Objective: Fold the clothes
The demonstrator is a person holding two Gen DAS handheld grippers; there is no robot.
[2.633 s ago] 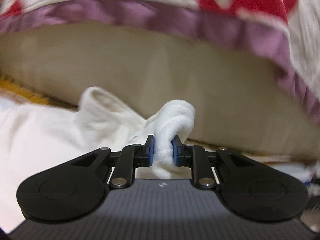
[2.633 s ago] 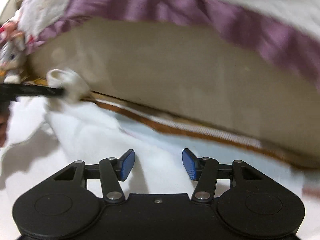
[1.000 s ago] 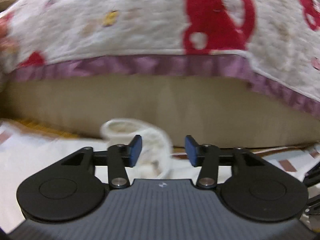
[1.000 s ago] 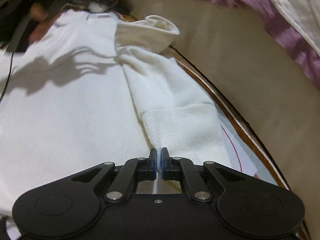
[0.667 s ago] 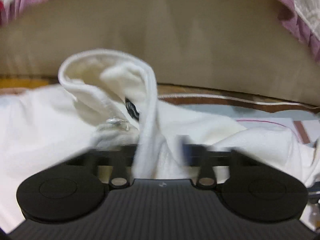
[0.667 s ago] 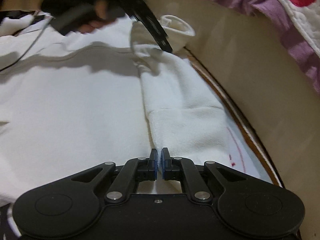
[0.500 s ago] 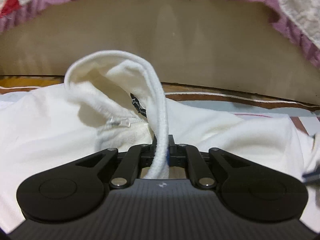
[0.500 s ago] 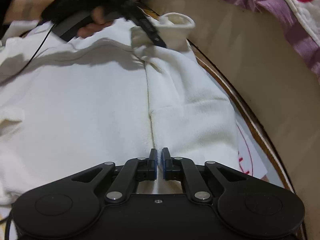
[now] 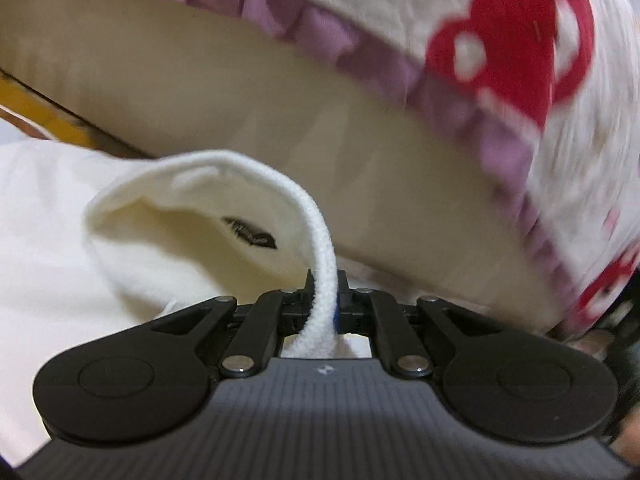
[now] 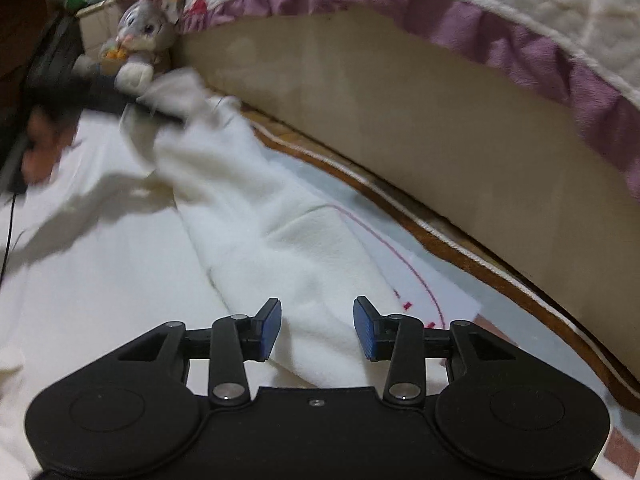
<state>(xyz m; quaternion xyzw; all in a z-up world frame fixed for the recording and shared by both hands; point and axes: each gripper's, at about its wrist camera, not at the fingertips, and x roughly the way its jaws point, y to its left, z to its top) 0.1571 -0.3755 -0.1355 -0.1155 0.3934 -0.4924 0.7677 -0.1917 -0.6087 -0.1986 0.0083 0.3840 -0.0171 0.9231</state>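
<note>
A white fleece garment lies spread on the floor mat beside a bed. Its ribbed collar stands up in a loop with a dark label inside. My left gripper is shut on the collar's edge, which runs down between the pads. In the right wrist view the left gripper appears blurred at the far end of the garment, held by a hand. My right gripper is open, hovering just over the folded side strip, with nothing pinched between its blue pads.
The beige bed base runs along the right, with a quilt with purple trim hanging over it. A stuffed toy sits at the far corner. A brown-edged mat with a red line lies under the garment.
My right gripper has opened and let go of the garment's lower edge. The left gripper, still shut on the collar, has pulled it up and moved, blurring in the right view.
</note>
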